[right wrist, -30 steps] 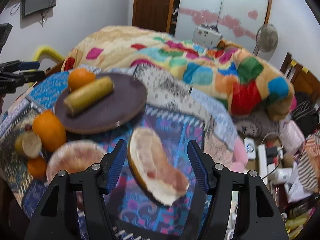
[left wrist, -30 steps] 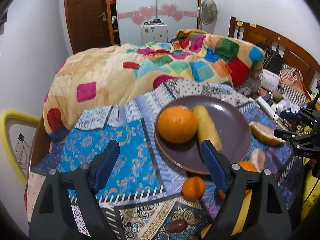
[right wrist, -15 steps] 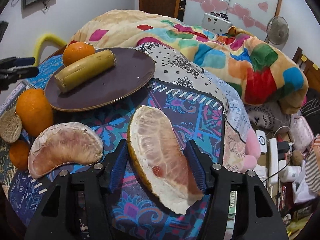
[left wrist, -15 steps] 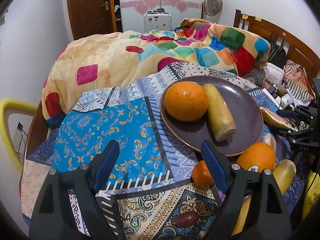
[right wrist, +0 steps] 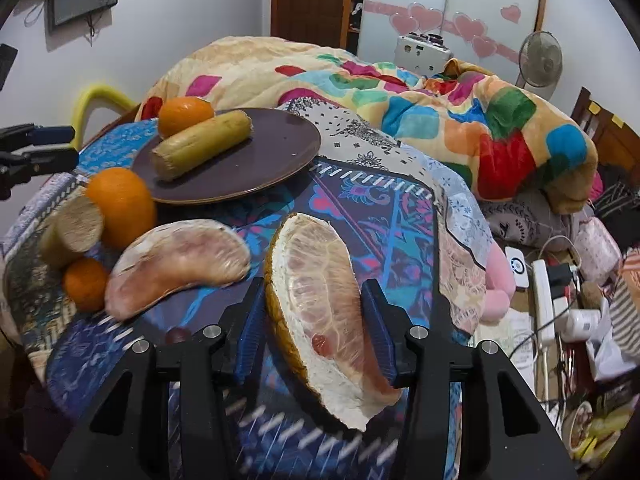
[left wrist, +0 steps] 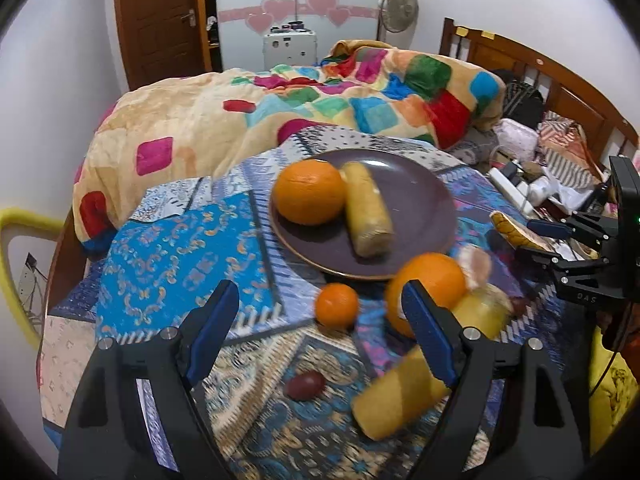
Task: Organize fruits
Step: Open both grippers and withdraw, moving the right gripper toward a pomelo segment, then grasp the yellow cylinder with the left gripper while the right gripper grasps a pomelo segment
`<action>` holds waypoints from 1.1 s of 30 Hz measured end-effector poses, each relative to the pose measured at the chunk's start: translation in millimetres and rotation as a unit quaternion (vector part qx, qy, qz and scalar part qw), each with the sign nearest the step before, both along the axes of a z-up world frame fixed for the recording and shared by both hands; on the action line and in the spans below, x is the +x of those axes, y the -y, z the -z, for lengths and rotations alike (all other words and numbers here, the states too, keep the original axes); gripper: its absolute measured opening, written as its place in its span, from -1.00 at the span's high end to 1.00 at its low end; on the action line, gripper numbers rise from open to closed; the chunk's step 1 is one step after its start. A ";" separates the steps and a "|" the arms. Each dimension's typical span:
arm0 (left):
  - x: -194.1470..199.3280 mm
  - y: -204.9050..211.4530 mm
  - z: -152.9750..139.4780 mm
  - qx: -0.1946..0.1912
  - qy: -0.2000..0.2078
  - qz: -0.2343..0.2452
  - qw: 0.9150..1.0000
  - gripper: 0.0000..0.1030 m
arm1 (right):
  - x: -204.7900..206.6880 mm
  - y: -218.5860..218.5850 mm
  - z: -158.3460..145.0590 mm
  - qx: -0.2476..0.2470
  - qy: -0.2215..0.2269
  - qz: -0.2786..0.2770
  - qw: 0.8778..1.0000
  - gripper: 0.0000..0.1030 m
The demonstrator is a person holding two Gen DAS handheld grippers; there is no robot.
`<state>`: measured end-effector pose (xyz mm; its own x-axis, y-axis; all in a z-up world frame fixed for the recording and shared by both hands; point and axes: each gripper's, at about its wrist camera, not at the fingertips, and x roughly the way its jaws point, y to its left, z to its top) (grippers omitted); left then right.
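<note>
A dark brown plate [left wrist: 424, 216] [right wrist: 272, 160] on the patterned cloth holds an orange [left wrist: 309, 192] [right wrist: 185, 110] and a yellow sugarcane piece [left wrist: 366, 216] [right wrist: 204, 143]. In front of it lie a large orange [left wrist: 434, 276] [right wrist: 122, 206], a small orange [left wrist: 337, 305] [right wrist: 85, 283], two more cane pieces [left wrist: 396, 404] [right wrist: 76, 226] and a dark date [left wrist: 305, 385]. My left gripper [left wrist: 320, 328] is open and empty above the cloth. My right gripper [right wrist: 314, 320] is shut on a pomelo wedge with rind [right wrist: 324, 304] [left wrist: 516, 232]. A peeled pomelo segment [right wrist: 176, 260] lies left of it.
The round table [left wrist: 60, 272] stands against a bed with a colourful quilt [left wrist: 320, 108] [right wrist: 440, 120]. A yellow chair back [left wrist: 12, 248] is at the left. Cables, a power strip [right wrist: 542, 300] and clutter lie at the right. A fan [left wrist: 398, 8] stands behind.
My left gripper has pulled back and risen, so more fruit in front of the plate shows. My right gripper has closed its jaws onto the pomelo wedge.
</note>
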<state>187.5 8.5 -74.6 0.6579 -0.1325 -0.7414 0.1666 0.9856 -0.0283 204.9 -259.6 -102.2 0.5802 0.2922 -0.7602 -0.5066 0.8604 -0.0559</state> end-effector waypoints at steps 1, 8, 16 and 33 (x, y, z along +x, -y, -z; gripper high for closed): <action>-4.5 3.8 -1.4 -0.001 -0.001 0.004 1.000 -0.63 | -6.2 3.1 -4.4 0.005 0.002 0.002 1.000 0.14; -32.5 23.3 0.4 0.000 -0.007 0.029 1.000 -0.67 | -34.6 11.1 -23.0 0.020 0.013 0.006 1.000 0.14; -37.6 47.4 16.3 -0.001 -0.027 0.053 0.998 -0.67 | -56.3 9.9 -34.1 0.030 0.021 -0.002 0.999 0.14; -18.5 61.6 26.6 -0.027 -0.029 0.066 0.997 -0.14 | -54.6 9.4 -12.6 0.028 -0.005 -0.001 1.000 0.59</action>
